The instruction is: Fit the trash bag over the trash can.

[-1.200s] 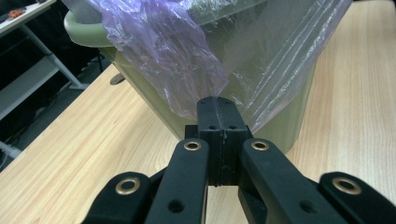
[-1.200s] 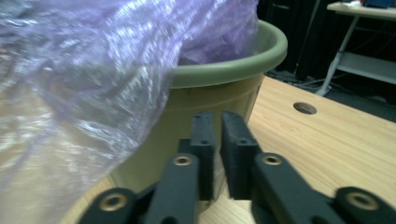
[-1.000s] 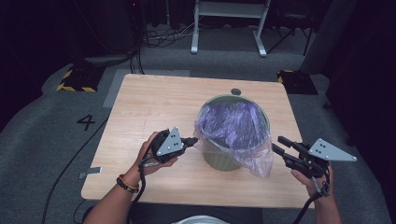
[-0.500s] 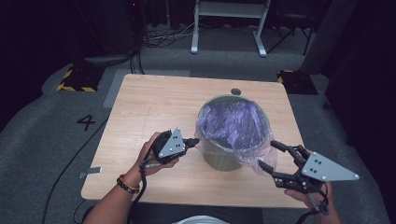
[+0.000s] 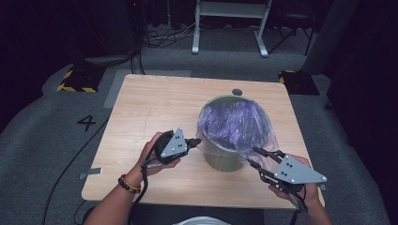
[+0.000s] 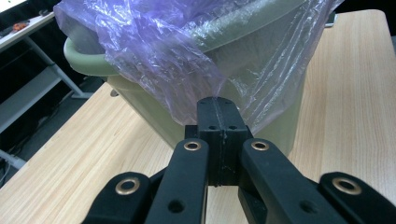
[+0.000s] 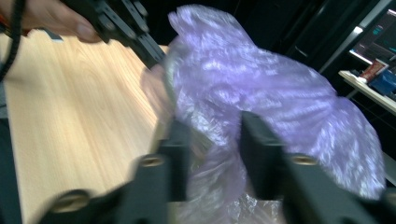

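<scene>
Purple thin plastic liner (image 5: 234, 123) drapes over our green round bin (image 5: 224, 161), right of centre on the wooden table (image 5: 155, 103). It is light, limp and slippery, so we pinch its loose hem: left gripper (image 6: 218, 108) clamped there, right gripper (image 7: 212, 135) has just been closing, jaws apart around film.

We see the pale wooden table (image 5: 155, 112) lit evenly from above, while the room around it sinks into near black. Soft, short shadows sit under the hands. In the left gripper view the picture is sharp, and light glints on the crinkled translucent purple plastic bag (image 6: 163, 51) just beyond the black fingertips (image 6: 217, 109). The right gripper view is smeared by motion blur: its black fingers (image 7: 180, 140) and the bag between them lose their edges.
</scene>
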`<act>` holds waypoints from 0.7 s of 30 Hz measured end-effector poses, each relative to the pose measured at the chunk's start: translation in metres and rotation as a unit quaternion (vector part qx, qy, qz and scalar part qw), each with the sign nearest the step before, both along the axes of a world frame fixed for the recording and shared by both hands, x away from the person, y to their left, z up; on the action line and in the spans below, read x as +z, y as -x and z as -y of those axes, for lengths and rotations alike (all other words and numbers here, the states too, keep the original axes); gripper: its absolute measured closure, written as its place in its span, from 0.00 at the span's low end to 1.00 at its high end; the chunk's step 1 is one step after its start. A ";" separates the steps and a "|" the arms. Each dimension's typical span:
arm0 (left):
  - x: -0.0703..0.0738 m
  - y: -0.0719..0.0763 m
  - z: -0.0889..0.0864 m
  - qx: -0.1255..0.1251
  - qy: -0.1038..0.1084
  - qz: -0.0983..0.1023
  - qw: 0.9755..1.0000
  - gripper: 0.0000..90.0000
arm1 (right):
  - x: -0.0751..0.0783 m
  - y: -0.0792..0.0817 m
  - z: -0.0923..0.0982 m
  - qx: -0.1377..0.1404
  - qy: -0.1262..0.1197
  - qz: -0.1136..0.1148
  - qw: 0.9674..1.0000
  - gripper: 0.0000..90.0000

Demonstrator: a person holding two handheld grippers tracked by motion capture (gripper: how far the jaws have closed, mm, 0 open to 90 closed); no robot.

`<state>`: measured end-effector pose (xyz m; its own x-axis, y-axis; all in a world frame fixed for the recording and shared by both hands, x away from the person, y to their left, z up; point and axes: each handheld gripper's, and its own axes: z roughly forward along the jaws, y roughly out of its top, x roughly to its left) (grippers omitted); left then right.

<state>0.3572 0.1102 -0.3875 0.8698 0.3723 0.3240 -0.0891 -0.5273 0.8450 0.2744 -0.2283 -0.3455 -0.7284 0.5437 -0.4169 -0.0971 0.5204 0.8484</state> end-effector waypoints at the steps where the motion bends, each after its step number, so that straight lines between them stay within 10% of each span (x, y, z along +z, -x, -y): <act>1: 0.000 0.000 0.000 0.000 -0.001 0.001 1.000 1.00 | 0.000 -0.002 0.002 -0.002 -0.003 -0.002 1.000 0.90; 7: -0.003 -0.008 -0.004 0.009 -0.006 -0.008 1.000 1.00 | 0.007 -0.016 0.027 -0.048 -0.056 -0.007 0.997 1.00; 15: -0.013 -0.018 -0.008 0.020 -0.026 -0.032 0.999 1.00 | 0.005 -0.056 0.064 -0.144 -0.122 -0.036 0.981 1.00; 21: -0.019 -0.024 -0.011 0.026 -0.029 -0.042 0.998 1.00 | -0.004 -0.082 0.072 -0.166 -0.131 -0.067 0.975 1.00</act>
<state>0.3811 0.1209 -0.4063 0.8743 0.4012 0.2731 0.0100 -0.5775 0.8163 0.3569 -0.2999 -0.3499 -0.5322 0.8341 -0.1450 0.1607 0.2677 0.9500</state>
